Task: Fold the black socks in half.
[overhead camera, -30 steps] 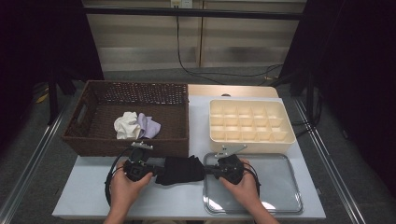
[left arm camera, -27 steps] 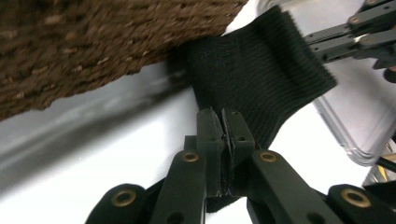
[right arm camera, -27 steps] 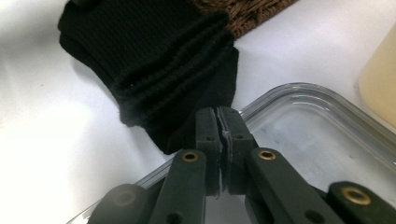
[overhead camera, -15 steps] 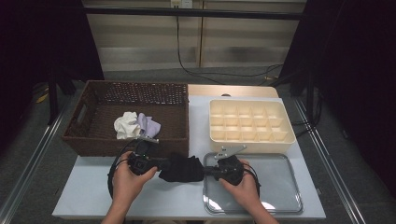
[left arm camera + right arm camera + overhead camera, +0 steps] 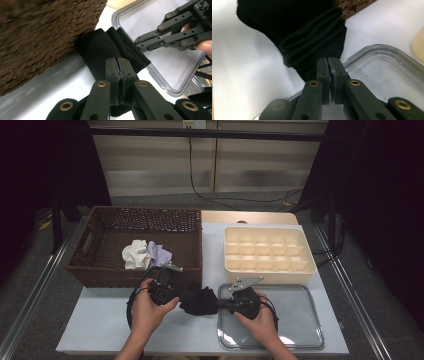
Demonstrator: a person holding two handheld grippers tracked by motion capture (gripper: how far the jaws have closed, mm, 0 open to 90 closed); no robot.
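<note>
A black knitted sock (image 5: 199,301) hangs bunched between my two grippers just above the white table, in front of the wicker basket. My left gripper (image 5: 181,296) is shut on its left end; in the left gripper view the jaws pinch black fabric (image 5: 100,52). My right gripper (image 5: 223,303) is shut on the sock's ribbed cuff (image 5: 312,50) at the left rim of the clear tray (image 5: 300,330). In the left gripper view the right gripper (image 5: 140,41) reaches in from the right and grips the ribbed edge.
A brown wicker basket (image 5: 100,265) at the back left holds a white cloth (image 5: 135,254) and a pale lilac cloth (image 5: 159,253). A cream tray of small compartments (image 5: 268,251) stands at the back right. Cables trail from both grippers.
My left gripper has moved up and to the right toward the basket front, bringing its end of the sock closer to the right gripper. The right gripper has stayed in place.
</note>
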